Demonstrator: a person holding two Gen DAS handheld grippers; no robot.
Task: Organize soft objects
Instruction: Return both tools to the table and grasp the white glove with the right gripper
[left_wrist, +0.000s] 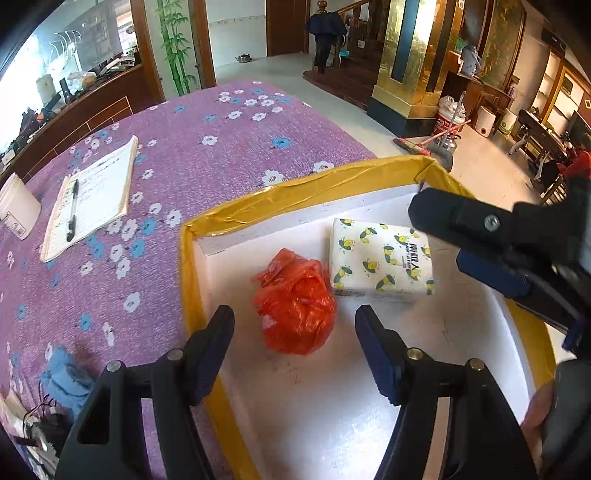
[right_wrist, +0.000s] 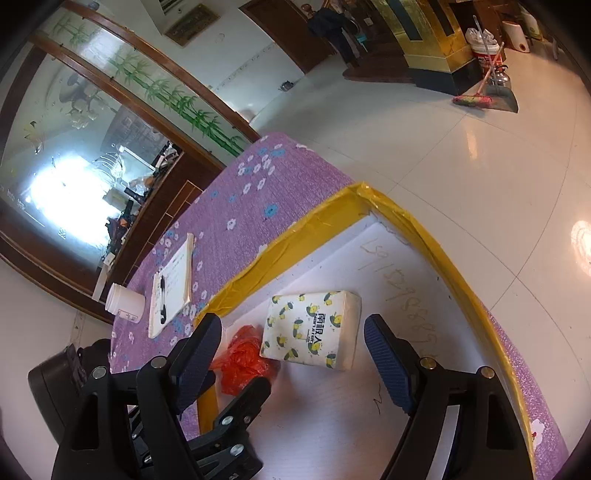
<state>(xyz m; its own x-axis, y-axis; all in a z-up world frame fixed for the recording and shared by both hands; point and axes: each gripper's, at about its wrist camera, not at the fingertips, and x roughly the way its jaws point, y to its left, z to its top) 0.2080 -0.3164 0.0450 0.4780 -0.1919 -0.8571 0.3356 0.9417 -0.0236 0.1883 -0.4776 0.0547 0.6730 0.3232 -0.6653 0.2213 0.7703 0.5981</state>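
A white foam box (left_wrist: 258, 206) with yellow-taped rim stands on the purple flowered tablecloth; it also shows in the right wrist view (right_wrist: 424, 236). Inside lie a crumpled orange plastic bag (left_wrist: 295, 310) (right_wrist: 242, 360) and a tissue pack with a lemon print (left_wrist: 380, 258) (right_wrist: 310, 328), side by side. My left gripper (left_wrist: 295, 354) is open and empty, just above the bag. My right gripper (right_wrist: 291, 354) is open and empty above the box, near the tissue pack; it shows at the right of the left wrist view (left_wrist: 517, 243). A blue fluffy cloth (left_wrist: 68, 380) lies on the table, left of the box.
A notebook (left_wrist: 92, 199) with a pen (left_wrist: 72, 210) and a white bottle (left_wrist: 16, 206) (right_wrist: 125, 301) lie on the table to the left. Some cables and small items (left_wrist: 33, 424) sit at the near left corner. The table's far edge drops to a tiled floor.
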